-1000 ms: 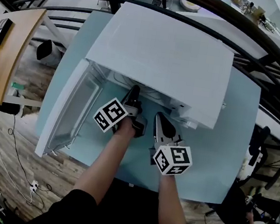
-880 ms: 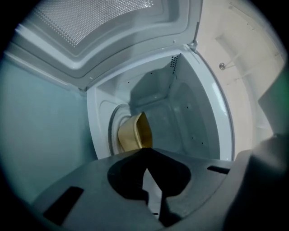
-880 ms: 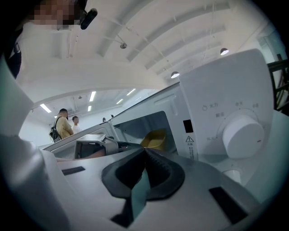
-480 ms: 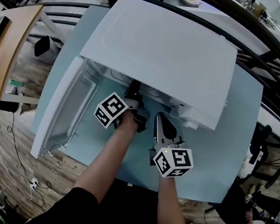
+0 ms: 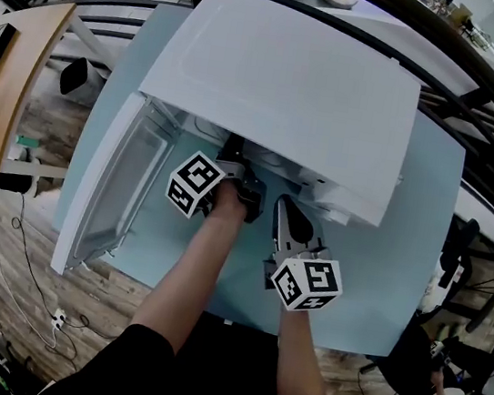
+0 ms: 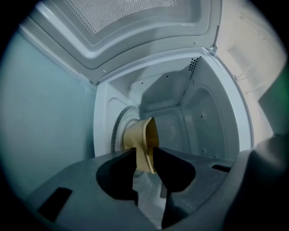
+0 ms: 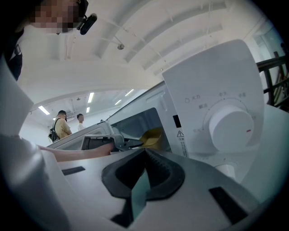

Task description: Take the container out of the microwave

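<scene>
A white microwave (image 5: 280,96) stands on the pale blue table (image 5: 372,284) with its door (image 5: 115,186) swung open to the left. My left gripper (image 5: 234,161) reaches into the cavity, its tips hidden under the microwave's top. In the left gripper view the jaws of that gripper (image 6: 145,155) are shut on the rim of a tan container (image 6: 141,135) above the round turntable. The right gripper view shows the same container (image 7: 151,137) in the opening. My right gripper (image 5: 283,214) is shut and empty in front of the microwave, below its control knob (image 7: 230,128).
A wooden desk (image 5: 11,83) stands at the far left beyond the open door. Black railings (image 5: 482,98) curve behind and to the right of the table. Cables lie on the wooden floor (image 5: 3,294). Two people (image 7: 61,124) stand far off.
My left gripper has edged forward, deeper into the microwave cavity. The right gripper has stayed where it was.
</scene>
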### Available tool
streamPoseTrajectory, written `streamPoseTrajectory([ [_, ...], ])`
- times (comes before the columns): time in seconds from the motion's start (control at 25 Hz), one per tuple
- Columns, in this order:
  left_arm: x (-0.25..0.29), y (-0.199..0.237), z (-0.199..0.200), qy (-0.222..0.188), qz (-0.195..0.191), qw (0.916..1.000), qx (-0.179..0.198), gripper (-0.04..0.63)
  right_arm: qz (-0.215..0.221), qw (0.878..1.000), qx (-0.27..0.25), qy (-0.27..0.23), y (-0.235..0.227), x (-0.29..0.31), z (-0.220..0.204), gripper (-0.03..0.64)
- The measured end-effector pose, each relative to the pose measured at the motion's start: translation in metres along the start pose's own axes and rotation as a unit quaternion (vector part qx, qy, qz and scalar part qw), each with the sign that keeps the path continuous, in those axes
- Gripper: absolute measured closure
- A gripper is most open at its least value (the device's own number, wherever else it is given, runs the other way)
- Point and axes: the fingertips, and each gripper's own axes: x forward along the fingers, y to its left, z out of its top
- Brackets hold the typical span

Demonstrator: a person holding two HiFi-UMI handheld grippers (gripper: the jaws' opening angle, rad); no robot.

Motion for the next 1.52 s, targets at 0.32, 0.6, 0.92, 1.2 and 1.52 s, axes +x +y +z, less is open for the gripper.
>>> streamPoseTrajectory([
  [0.32,0.006,0.004,-0.001,-0.004,0.021,0.9998,0.004,0.497,-0.003,1.0,0.001,-0.001,-0.006,-0.002,0.001,0.611],
  [0.6,0.012,0.005,0.002,-0.004,0.035,0.9994,0.003,0.497,-0.003,1.0,0.005,0.0,-0.009,-0.001,0.001,0.611],
  [0.92,0.013,0.002,0.009,-0.015,0.045,0.9987,-0.017,0.536,-0.003,1.0,0.006,0.001,-0.012,0.0,0.004,0.611],
  [1.2,0.012,0.0,0.014,-0.022,0.044,0.9985,-0.024,0.563,0.002,1.0,0.007,0.002,-0.013,0.003,0.004,0.611],
  [1.52,0.005,-0.003,0.015,-0.021,0.045,0.9986,-0.018,0.569,0.008,1.0,0.006,-0.001,-0.011,0.001,0.009,0.611],
])
